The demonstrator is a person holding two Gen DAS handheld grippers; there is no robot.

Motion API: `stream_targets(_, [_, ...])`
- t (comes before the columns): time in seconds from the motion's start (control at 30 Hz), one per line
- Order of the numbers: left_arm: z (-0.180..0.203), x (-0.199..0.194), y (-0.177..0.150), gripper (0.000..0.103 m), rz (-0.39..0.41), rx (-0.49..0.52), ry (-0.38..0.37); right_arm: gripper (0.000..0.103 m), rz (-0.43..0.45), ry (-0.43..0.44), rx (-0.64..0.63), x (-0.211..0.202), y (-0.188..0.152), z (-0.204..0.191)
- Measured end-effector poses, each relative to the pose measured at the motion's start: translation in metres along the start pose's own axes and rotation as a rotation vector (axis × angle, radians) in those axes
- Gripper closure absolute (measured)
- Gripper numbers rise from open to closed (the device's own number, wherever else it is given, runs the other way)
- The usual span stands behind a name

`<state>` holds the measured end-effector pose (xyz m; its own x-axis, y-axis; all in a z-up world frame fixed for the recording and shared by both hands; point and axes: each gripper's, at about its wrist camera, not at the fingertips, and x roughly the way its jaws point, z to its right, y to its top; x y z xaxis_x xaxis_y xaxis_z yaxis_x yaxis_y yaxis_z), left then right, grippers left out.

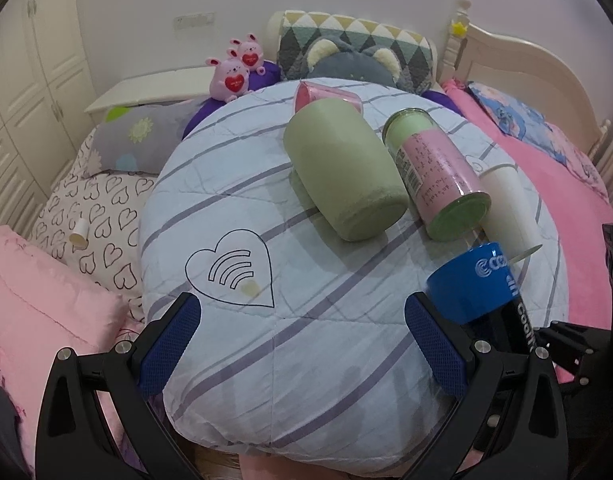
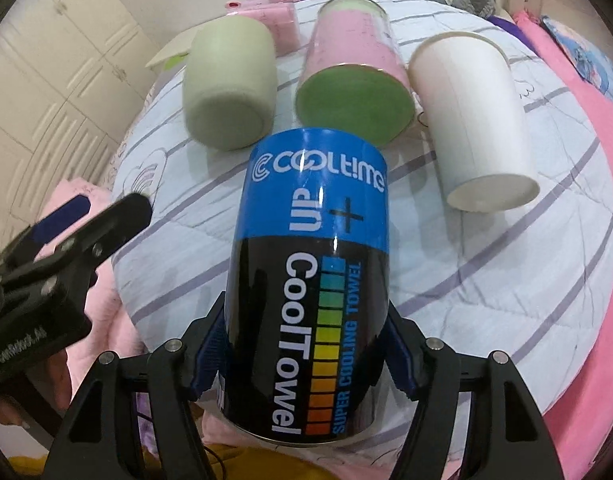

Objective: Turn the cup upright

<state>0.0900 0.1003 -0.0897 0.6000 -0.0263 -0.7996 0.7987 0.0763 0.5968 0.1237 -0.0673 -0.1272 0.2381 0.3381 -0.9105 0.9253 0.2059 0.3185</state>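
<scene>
On the striped quilt spread over the bed, several cups lie on their sides: a pale green cup, a pink-and-green cup and a white paper cup, side by side, with a pink cup behind them. Between the right tongs sits the blue-and-black CoolTowel cup, clenched across its black lower body, both pads pressed to its sides and its blue end pointing toward the row of cups. That grip near one end probably leaves room to swing the other end over and stand the cup up. It seems lifted or tilted off the quilt, though I cannot tell whether any part rests on it. The left tongs hover released and empty over the quilt, near the heart print, apparently kept aside.
</scene>
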Motion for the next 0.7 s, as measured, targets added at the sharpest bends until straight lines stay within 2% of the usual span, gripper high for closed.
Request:
stream_targets(0.13, [0.004,-0.007,-0.001,0.0,0.014,0.009,0.001,0.034,0.007,0.01,0.017,-0.003,-0.005,-0.002])
stream_targets(0.2, [0.004,-0.011,-0.001,0.0,0.019,-0.003,-0.007,0.029,0.035,0.006,0.006,-0.011,-0.009,-0.003])
stream_targets(0.23, [0.005,-0.013,-0.001,0.0,0.019,-0.01,-0.021,0.022,0.047,0.015,-0.002,-0.022,-0.01,0.003])
stream_targets(0.43, [0.02,-0.028,-0.006,0.0,0.034,-0.025,-0.033,0.022,0.125,0.015,-0.036,-0.053,-0.013,0.006])
stream_targets(0.57, [0.034,-0.038,-0.007,0.0,0.052,-0.036,-0.051,0.022,0.165,0.008,-0.034,-0.077,-0.02,0.027])
stream_targets(0.7, [0.054,-0.04,-0.008,0.0,0.046,-0.037,-0.03,0.022,0.22,-0.018,-0.017,-0.1,-0.019,0.05])
